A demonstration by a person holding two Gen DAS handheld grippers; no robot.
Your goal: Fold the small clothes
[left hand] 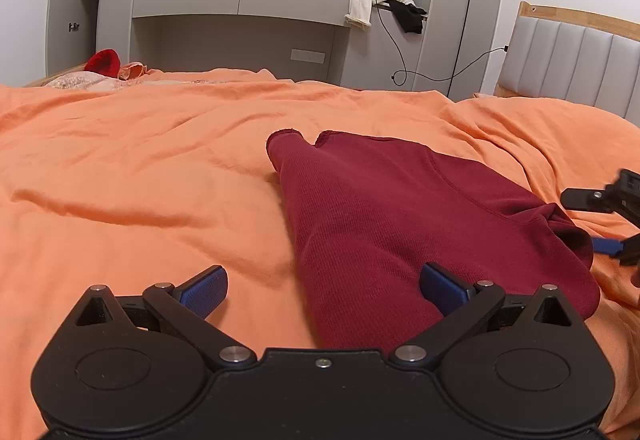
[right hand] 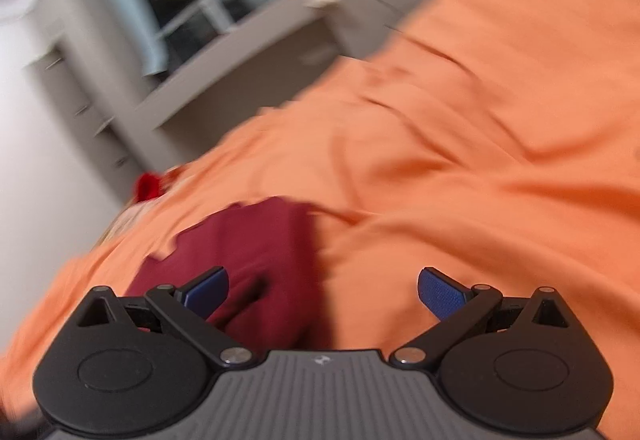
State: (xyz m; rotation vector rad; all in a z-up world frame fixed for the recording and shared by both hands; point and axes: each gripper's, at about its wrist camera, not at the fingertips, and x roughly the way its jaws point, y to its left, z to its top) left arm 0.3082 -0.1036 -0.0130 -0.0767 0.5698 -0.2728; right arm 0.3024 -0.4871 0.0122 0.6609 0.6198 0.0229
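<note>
A dark red knit garment [left hand: 400, 215] lies partly folded on the orange bedsheet [left hand: 140, 167], a sleeve end pointing away from me. My left gripper [left hand: 324, 288] is open and empty, low over the garment's near left edge; its right finger is above the red cloth, its left above the sheet. My right gripper [left hand: 608, 220] shows at the right edge of the left wrist view, open beside the garment's right fold. In the blurred, tilted right wrist view my right gripper [right hand: 323, 290] is open and empty, with the red garment [right hand: 256, 260] under its left finger.
A padded headboard [left hand: 568, 59] stands at the right. A grey desk and cabinet unit [left hand: 240, 7] faces the bed's far side, with clothes [left hand: 380, 7] and a cable hanging from it. A bright red item [left hand: 103, 60] and pale fabric lie at the far left corner.
</note>
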